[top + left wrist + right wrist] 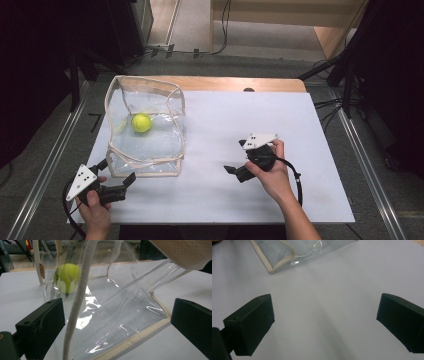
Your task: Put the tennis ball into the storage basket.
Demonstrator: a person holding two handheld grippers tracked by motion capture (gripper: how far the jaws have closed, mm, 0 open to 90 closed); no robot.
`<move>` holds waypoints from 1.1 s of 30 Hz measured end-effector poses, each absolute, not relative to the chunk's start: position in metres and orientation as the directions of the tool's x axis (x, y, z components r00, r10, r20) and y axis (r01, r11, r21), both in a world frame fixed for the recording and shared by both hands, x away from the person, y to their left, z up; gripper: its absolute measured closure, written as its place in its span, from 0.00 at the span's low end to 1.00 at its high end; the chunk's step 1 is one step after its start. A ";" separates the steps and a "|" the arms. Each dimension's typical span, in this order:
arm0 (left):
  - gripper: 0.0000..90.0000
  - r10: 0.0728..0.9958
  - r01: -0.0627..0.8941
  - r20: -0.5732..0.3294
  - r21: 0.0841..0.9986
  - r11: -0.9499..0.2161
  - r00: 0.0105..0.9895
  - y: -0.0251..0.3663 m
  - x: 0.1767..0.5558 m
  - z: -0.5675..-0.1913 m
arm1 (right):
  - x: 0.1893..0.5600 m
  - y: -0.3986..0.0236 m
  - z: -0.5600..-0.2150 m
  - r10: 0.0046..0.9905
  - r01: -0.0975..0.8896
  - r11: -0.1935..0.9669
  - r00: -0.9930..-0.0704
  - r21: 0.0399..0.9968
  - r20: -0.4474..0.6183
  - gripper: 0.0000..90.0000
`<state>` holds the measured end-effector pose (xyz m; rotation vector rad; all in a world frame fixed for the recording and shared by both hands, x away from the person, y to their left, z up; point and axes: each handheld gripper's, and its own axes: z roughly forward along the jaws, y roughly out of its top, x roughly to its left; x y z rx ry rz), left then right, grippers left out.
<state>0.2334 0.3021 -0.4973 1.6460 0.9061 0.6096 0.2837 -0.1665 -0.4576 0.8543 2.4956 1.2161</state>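
A clear plastic bag [150,147] with beige trim stands open on the left of the white table [280,120]. A yellow-green tennis ball [141,122] lies inside it. My left gripper [117,171] is open at the bag's near left corner. In the left gripper view the bag [120,307] and its beige edge run between the jaws, which are spread wide, and the ball [67,277] sits farther back behind the plastic. My right gripper [234,156] is open over bare table to the right of the bag. The right gripper view has a corner of the bag [284,250] ahead of the jaws.
The table's wooden back edge [240,84] shows beyond the white sheet. Metal rails [370,165] run along the floor on both sides. Dark stands and cables [345,90] crowd the right and the far left.
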 end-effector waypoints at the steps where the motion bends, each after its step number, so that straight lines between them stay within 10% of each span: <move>1: 0.00 0.816 0.249 -0.063 0.963 -0.101 0.574 0.302 0.233 -0.497 | 0.283 -0.170 -0.461 0.600 0.402 0.472 -0.799 0.785 0.049 0.00; 33: 0.00 0.816 0.249 -0.057 0.962 -0.109 0.576 0.302 0.233 -0.497 | 0.270 -0.214 -0.493 0.662 0.450 0.385 -0.743 0.805 0.099 0.00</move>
